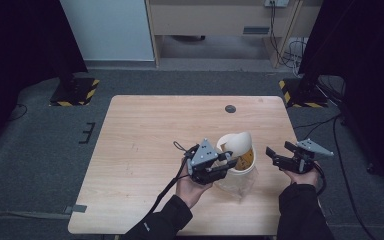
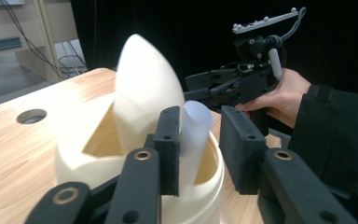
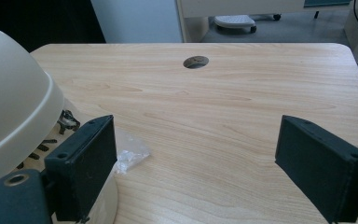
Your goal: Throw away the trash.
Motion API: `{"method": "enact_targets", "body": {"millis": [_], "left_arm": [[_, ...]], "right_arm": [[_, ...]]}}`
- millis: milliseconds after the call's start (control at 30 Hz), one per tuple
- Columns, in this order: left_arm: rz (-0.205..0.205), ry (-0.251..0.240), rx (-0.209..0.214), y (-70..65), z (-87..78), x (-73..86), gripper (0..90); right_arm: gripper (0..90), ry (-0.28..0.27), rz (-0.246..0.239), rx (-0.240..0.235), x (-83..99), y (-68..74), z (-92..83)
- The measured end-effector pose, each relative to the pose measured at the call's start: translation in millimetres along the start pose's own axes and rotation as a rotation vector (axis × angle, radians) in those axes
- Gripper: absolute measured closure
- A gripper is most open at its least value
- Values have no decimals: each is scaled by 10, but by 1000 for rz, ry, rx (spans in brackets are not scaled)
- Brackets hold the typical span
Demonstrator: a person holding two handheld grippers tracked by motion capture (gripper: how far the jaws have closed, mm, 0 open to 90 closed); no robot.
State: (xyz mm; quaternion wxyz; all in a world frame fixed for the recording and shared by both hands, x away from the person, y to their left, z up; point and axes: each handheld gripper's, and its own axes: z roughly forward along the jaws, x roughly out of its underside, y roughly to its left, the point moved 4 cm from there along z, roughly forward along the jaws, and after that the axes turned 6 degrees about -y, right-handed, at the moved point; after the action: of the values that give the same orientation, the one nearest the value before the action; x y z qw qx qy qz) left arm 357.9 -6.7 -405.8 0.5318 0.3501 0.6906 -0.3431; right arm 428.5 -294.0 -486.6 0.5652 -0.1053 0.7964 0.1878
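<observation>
Wooden table (image 1: 145,150) seen from above, with a cream-coloured tub (image 1: 237,152) standing right of its centre, between the two grippers; the tub's curved lid flap (image 1: 237,139) stood raised and partly open above the rim, and yellow labelling with dark print showed on the tub's right side. Left gripper (image 1: 228,163), held in the person's left hand (image 1: 192,187), pointed at the tub from its left side and lay against the rim; in the left gripper view its jaws stood slightly apart over the rim, and a pale, translucent curled sheet (image 2: 195,135) rose from the opening between them, lying against one pad while the other pad stood clear of it. Right gripper (image 1: 276,156), held in the person's right hand (image 1: 302,175), was level just to the right of the tub, apart from it; its jaws were wide apart with nothing between them but bare tabletop. A crumpled piece of clear plastic (image 3: 130,155) lay on the table beside the tub's base; a round cable hole (image 1: 230,108) lay near the table's far edge.
</observation>
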Motion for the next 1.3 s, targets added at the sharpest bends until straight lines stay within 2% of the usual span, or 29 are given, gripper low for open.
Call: {"method": "enact_targets", "body": {"millis": [67,200,267,300,333,467,500,533,567,600,633,667,733,767,800,833,867,900,933,967,1000,1033,1100,1133,1200,1300], "left_arm": [[-4,3,-8,21,-65,8,632],[13,21,-21,58,-219,49,602],[18,36,-29,80,-311,95,583],[16,45,-41,117,-410,156,575],[16,45,-41,117,-410,156,569],[1,63,-74,236,-621,292,562],[-6,76,-96,310,-725,361,556],[-6,76,-96,310,-725,361,555],[-15,89,-122,394,-829,436,548],[-15,89,-122,394,-829,436,543],[-18,109,-154,494,-942,525,534],[-18,109,-154,494,-942,525,523],[-38,128,-193,616,-1059,627,509],[-52,152,-242,753,-1179,728,454],[-52,152,-242,753,-1179,728,435],[-78,181,-286,887,-1300,820,416],[-78,181,-286,887,-1300,820,401],[-85,193,-305,954,-1358,863,401],[-97,228,-356,1081,-1468,945,344],[-97,228,-356,1081,-1468,945,330],[-91,237,-374,1140,-1520,985,330],[-98,255,-388,1198,-1561,1035,244],[-132,287,-426,1306,-1632,1140,234],[-134,303,-441,1356,-1662,1194,231],[-162,361,-480,1456,-1700,1311,177],[-178,428,-525,1546,-1734,1431,128]], "right_arm": [[125,0,0,1,1,-3,0],[123,0,2,5,3,-7,-5],[123,0,3,7,5,-12,-7],[123,0,4,8,9,-17,-10],[123,0,4,8,9,-17,-10],[120,7,2,9,20,-19,-9],[114,15,2,7,27,-16,-2],[114,15,2,7,27,-16,-2],[111,20,3,6,35,-11,4],[111,20,3,6,35,-11,4],[107,26,2,6,42,-13,7],[107,26,2,6,42,-13,7],[104,30,3,6,50,-17,8],[101,38,1,11,64,-27,11],[101,38,1,11,64,-27,11],[97,50,1,13,84,-36,16],[97,50,1,13,84,-36,16],[94,56,2,15,93,-40,21],[87,69,0,15,111,-49,29],[86,73,-1,17,120,-51,34],[86,73,-1,17,120,-51,34],[84,83,-2,21,137,-56,43],[84,90,-8,21,144,-59,43],[83,91,-9,23,150,-58,48],[77,99,-18,28,163,-61,53],[71,124,-34,37,195,-76,62]]}}
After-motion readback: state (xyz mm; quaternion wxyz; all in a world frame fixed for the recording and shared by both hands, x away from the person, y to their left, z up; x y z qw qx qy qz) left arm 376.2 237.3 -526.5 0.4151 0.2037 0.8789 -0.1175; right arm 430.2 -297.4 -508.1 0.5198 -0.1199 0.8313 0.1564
